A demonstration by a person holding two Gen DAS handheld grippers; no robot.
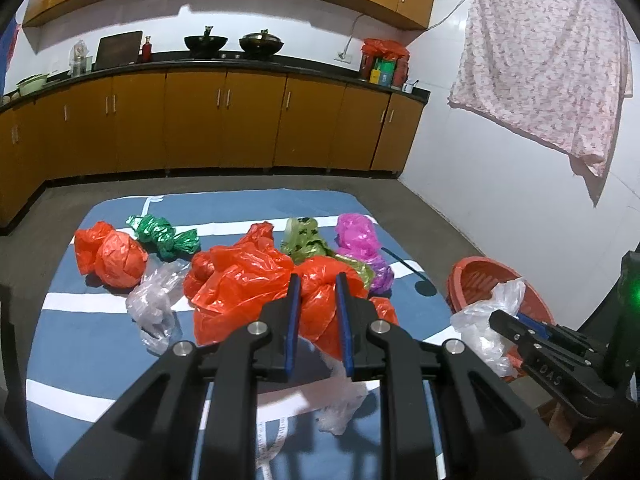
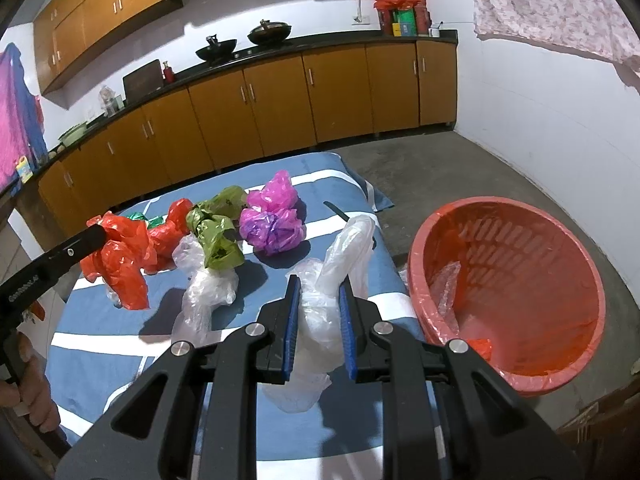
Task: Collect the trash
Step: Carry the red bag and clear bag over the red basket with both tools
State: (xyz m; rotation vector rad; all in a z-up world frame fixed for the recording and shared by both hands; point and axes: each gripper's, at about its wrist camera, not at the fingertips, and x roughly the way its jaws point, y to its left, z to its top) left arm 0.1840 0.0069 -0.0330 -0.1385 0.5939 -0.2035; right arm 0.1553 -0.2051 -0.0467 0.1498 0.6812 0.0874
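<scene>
Our right gripper point(image 2: 320, 312), closed on the clear bag point(image 2: 320, 320), is nearer the red basket point(image 2: 592, 280), lying to its right; our left gripper point(image 1: 318, 304) pinches the red bag point(image 1: 316, 312).

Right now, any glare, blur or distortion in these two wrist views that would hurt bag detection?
Left wrist: strong fisheye bowing of the counter, specular glints on the red bag in the left gripper, green LED flare at right edge. Right wrist: same bowing, basket sharp, clear bag in the right gripper low-contrast; no motion blur.
</scene>
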